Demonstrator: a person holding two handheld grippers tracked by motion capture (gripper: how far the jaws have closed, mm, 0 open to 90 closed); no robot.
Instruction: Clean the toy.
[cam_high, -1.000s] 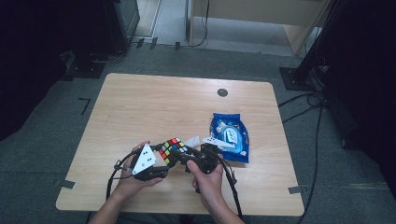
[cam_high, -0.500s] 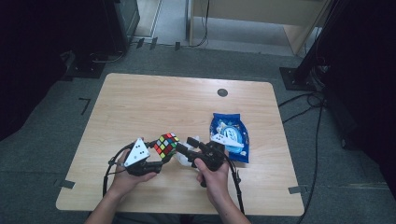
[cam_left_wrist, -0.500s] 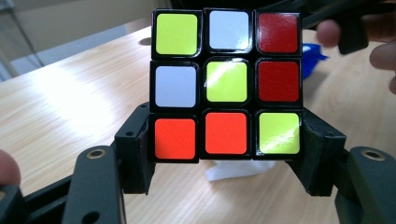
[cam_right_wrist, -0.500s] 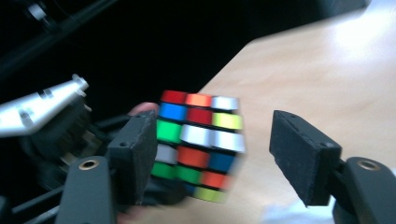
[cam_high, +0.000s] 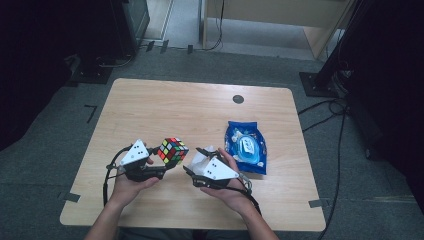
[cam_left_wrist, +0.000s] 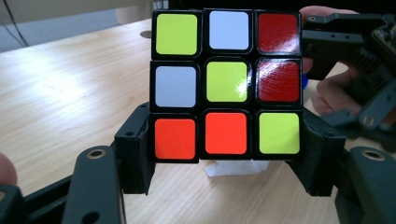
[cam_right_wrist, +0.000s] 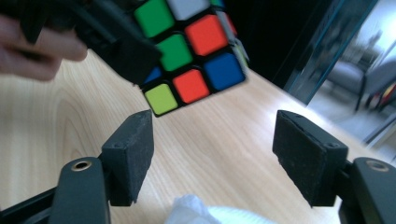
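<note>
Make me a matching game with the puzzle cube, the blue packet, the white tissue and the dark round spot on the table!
Things:
1. puzzle cube
2. blue packet
3. white tissue
4. dark round spot

Places:
A. lying flat on the table by the right hand
B. near the table's far edge
C. clamped in the left gripper, off the table
D. under the open right gripper

Pairs: 1-C, 2-A, 3-D, 4-B

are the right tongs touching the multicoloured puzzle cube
Apart. The right gripper view shows the open right tongs with the multicoloured puzzle cube beyond them, bare table between.
</note>
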